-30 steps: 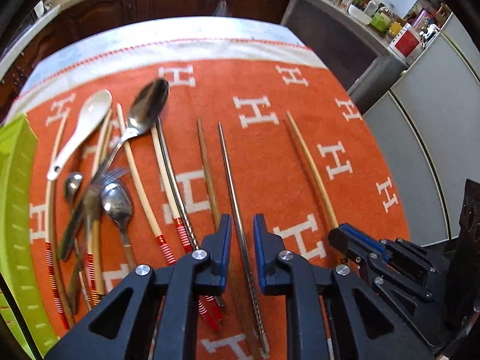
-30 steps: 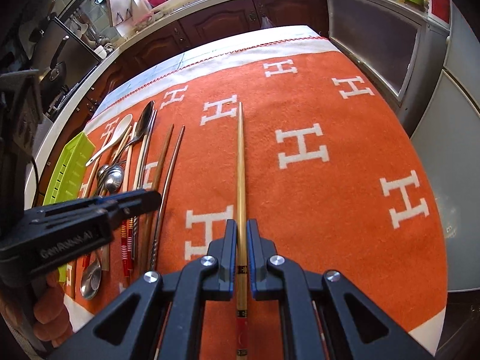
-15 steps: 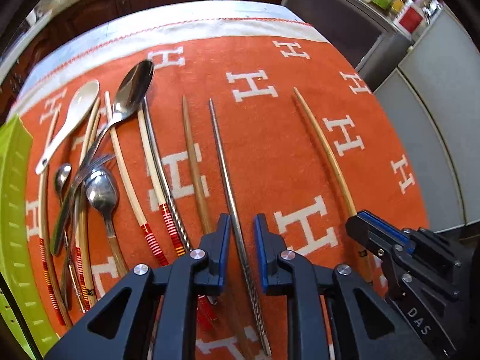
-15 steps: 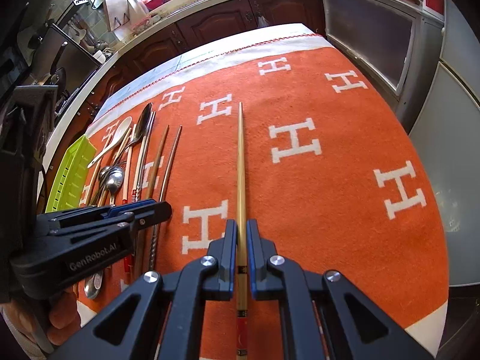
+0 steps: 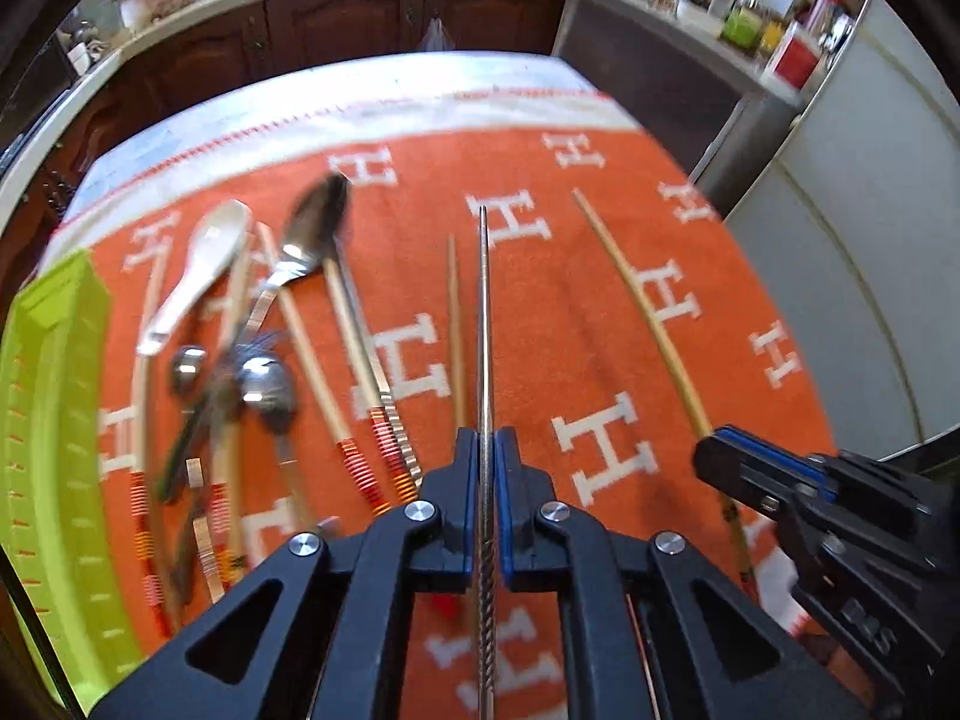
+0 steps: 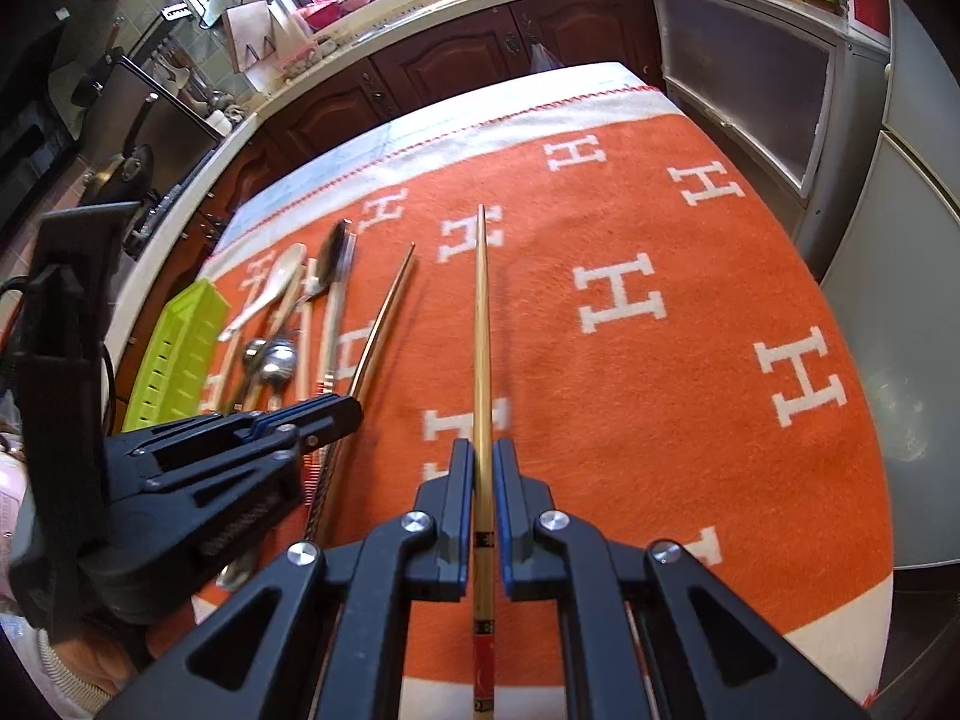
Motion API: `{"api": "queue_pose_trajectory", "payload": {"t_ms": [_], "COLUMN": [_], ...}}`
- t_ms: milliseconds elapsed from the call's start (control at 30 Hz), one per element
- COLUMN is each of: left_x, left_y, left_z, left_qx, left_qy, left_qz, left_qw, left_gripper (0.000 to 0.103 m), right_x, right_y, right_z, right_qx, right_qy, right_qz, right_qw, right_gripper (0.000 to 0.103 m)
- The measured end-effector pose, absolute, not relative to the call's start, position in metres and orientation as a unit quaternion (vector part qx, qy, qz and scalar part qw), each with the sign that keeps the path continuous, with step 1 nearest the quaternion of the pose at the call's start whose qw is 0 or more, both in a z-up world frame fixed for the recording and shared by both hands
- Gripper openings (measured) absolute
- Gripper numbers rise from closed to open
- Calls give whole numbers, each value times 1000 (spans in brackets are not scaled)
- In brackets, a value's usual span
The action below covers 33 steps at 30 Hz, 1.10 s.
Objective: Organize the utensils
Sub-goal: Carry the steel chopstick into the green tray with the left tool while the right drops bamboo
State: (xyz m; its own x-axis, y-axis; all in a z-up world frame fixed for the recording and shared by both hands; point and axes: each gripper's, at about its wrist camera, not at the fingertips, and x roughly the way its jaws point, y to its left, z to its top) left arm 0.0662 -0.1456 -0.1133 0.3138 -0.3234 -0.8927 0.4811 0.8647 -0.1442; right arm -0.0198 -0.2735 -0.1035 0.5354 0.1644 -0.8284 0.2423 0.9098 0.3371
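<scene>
A kitchen of dark wooden cabinets and cluttered counters surrounds a table draped in an orange blanket (image 5: pixel 600 312) patterned with white H's and edged in white at its far end.

Nearest, the left gripper (image 5: pixel 483 510) has just clenched on the metal chopstick (image 5: pixel 483 324). A second ago its jaws stood parted with that chopstick lying loose on the blanket between them; now the pads press on its twisted handle end and the shaft runs straight out ahead, apparently lifted off the cloth. So one more utensil is in hand, probably ready to be carried off and sorted.

The right gripper (image 6: pixel 483 504) is as it was, clamped on a bamboo chopstick (image 6: pixel 482 324) near its red-banded end, the tip pointing toward the far edge.

The metal chopstick is thin, bright and smooth, tapering to a fine tip; it may slip in the grip.

Further out, toward the blanket's left edge, lie a brown wooden chopstick (image 5: pixel 454 324), red-banded chopsticks (image 5: pixel 342 372), steel spoons (image 5: pixel 270 384), a large steel spoon (image 5: pixel 315 222) and a white ceramic spoon (image 5: pixel 198 264). A lime-green tray (image 5: pixel 48 420) sits along that left edge.
</scene>
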Motion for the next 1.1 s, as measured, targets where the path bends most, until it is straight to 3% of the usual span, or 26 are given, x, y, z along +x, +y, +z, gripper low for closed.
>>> {"api": "queue_pose_trajectory", "payload": {"t_ms": [367,700,1000,1033,1100], "left_x": [77,116,138,139,138], "left_y": [-8,93,111,114,117], "left_z": [-32,-54,-94,-97,-99], "left_qx": [86,28,23,20,17], "left_qy": [444,472,504,506,510], "left_qz": [-100,-41,-48,-48,-48], "left_qw": [886,880,862,861,859], "left_gripper": [3,3,4,5,22], "right_x": [14,79,121,124,128], "right_y": [-200,-89,-41,-39,-36], "right_z": [-51,-52,-81,-84,-93], "right_qx": [231,264,311,320,331], "right_qy": [479,511,545,548,557], "right_qz": [80,153,160,158,155], "right_qw": [843,804,761,757,746], "right_gripper": [7,7,7,8,10]}}
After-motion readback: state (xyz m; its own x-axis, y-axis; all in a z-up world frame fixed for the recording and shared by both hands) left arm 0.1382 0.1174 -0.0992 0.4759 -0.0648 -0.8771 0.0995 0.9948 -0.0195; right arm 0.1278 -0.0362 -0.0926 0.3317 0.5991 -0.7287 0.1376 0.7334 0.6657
